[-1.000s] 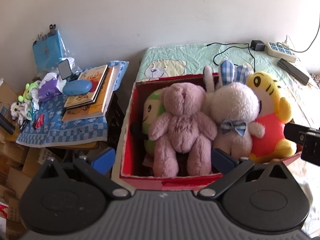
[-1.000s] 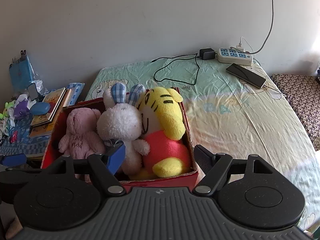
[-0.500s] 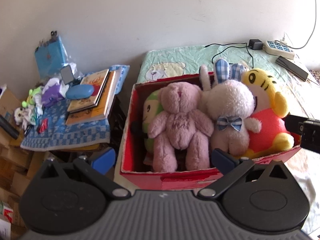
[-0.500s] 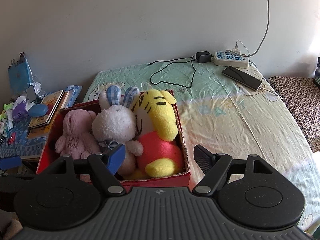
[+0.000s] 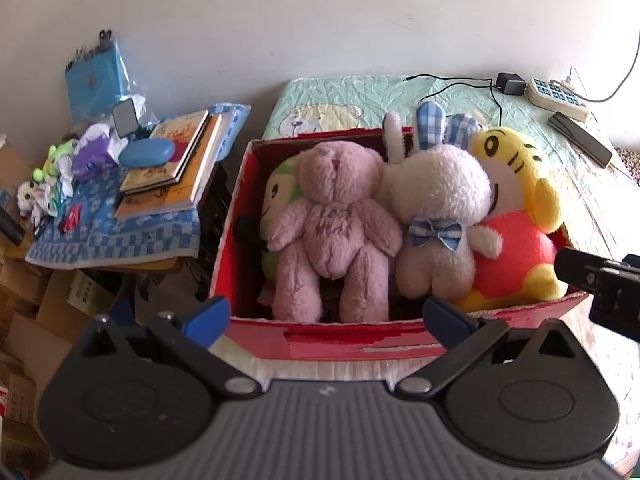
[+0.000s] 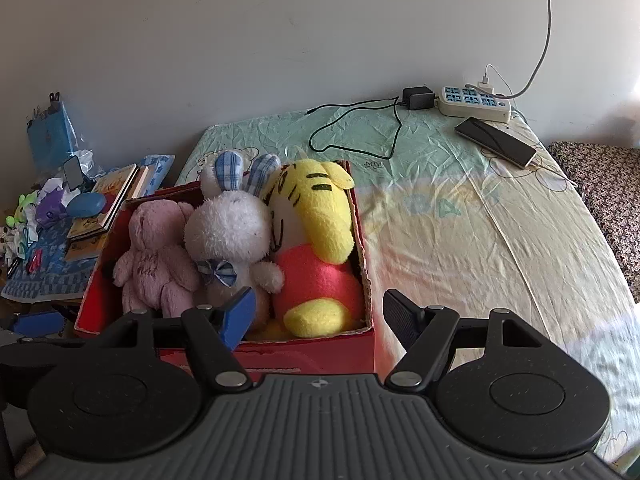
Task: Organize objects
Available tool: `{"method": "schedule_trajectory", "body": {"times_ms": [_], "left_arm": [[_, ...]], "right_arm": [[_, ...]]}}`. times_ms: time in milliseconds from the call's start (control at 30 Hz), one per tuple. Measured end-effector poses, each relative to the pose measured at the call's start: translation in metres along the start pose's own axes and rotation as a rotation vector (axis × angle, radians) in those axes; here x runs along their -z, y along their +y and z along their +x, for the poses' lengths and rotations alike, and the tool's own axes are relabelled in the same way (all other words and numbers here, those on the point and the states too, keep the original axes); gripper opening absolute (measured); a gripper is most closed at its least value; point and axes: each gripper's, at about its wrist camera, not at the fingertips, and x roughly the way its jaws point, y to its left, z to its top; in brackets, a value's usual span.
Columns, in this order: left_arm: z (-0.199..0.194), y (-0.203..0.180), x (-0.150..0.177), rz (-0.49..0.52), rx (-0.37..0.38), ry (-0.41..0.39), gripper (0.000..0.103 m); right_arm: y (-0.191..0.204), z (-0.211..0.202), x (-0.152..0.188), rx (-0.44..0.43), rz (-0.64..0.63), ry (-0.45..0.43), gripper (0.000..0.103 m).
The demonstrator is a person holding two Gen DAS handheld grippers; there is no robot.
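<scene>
Nearest us, the left gripper (image 5: 326, 314) hangs just in front of the red box (image 5: 332, 344), its jaws spread wide and empty. The right gripper (image 6: 318, 312) sits at the box's near right corner, jaws likewise released, one finger in front of the box's contents and the other outside its right wall.

The red box rests on the bed (image 6: 460, 216), at its left edge. It is packed: the pink bear (image 5: 334, 224) sits upright left of centre, the white rabbit (image 5: 438, 216) with checked ears and bow presses against the bear's right side, and the yellow tiger (image 5: 516, 216) fills the right end. Behind the bear's left shoulder we see a green-and-white plush (image 5: 276, 196), mostly hidden, so we cannot tell what it is.

Left of the box, a cluttered counter (image 5: 116, 232) under a blue cloth carries stacked books (image 5: 172, 164) and a blue case (image 5: 147, 152).

Beyond the box, against the wall, lie a power strip (image 6: 474, 102), a phone (image 6: 496, 142) and a black cable (image 6: 360, 128).
</scene>
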Motion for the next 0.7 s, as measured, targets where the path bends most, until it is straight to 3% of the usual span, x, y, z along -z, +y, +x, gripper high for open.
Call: {"method": "schedule_trajectory", "body": {"times_ms": [700], "left_arm": [[0.01,0.008,0.008,0.047,0.011,0.076,0.103]], "right_arm": [[0.01,0.005,0.01,-0.012,0.054,0.066,0.074]]}}
